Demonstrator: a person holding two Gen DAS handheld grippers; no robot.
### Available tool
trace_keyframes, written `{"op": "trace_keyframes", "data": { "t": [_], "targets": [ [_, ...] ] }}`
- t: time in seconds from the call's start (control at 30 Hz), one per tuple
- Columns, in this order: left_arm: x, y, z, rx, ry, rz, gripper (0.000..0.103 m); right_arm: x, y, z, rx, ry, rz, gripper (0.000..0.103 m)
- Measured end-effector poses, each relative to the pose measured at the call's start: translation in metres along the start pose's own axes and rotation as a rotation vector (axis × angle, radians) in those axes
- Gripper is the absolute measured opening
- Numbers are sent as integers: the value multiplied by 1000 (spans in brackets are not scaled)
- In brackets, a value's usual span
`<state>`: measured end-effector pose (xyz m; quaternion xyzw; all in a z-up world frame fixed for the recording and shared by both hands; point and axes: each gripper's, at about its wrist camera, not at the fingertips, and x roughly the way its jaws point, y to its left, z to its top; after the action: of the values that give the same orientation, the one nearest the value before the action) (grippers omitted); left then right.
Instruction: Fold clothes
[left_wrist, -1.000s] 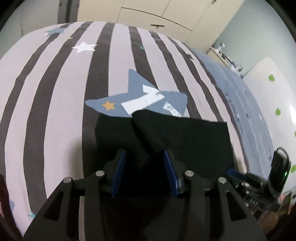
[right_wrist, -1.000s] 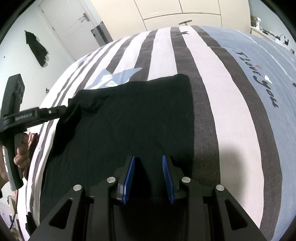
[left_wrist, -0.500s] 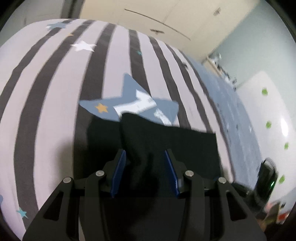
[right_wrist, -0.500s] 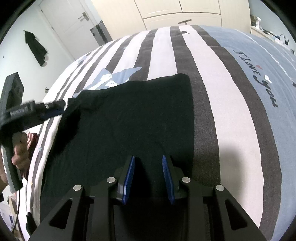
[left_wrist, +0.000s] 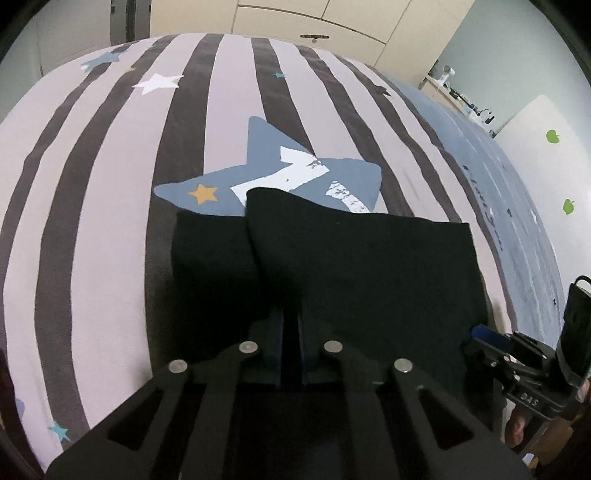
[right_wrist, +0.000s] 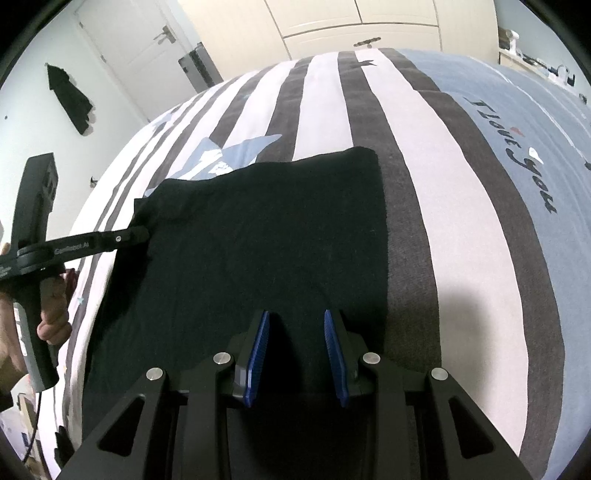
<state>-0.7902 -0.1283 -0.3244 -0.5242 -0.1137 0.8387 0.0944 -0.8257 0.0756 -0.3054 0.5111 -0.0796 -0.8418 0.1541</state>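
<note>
black garment (right_wrist: 266, 236): lies spread flat on the striped bed cover (right_wrist: 458, 206), far edge over a blue star print (left_wrist: 280, 173); left corner lifted into a raised fold. left gripper (left_wrist: 291, 332): jaws have just been closing, now clenched on that fold of the black garment, pads all but meeting with cloth between them; in the right wrist view it reaches in from the left, held by a hand (right_wrist: 51, 314). right gripper (right_wrist: 297, 354): blue pads (right_wrist: 258, 354) stand apart over the garment's near edge, nothing pinched, released. background: cream wardrobe doors (right_wrist: 369, 18), white door (right_wrist: 133, 40).
</note>
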Motion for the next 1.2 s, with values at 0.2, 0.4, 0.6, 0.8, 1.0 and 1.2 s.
{"op": "trace_keyframes", "data": {
  "t": [0.2,0.4,0.6,0.8,1.0,1.2],
  "targets": [
    [-20,10,-4,-14,-20,-5,4,4,2,18,0,-9,-18,28],
    [-27,32,-20,-49,-12,57,1,15,4,48,-4,-3,-52,29],
    [-29,66,-19,-159,-31,54,0,28,2,67,7,26,-82,30],
    [-26,49,-4,-127,-50,-20,28,23,-4,72,3,6,-110,30],
    [-9,41,13,-109,-45,28,37,21,-15,72,42,4,-109,30],
    [3,28,9,-8,-4,107,7,22,-16,76,47,14,-94,30]
  ]
}}
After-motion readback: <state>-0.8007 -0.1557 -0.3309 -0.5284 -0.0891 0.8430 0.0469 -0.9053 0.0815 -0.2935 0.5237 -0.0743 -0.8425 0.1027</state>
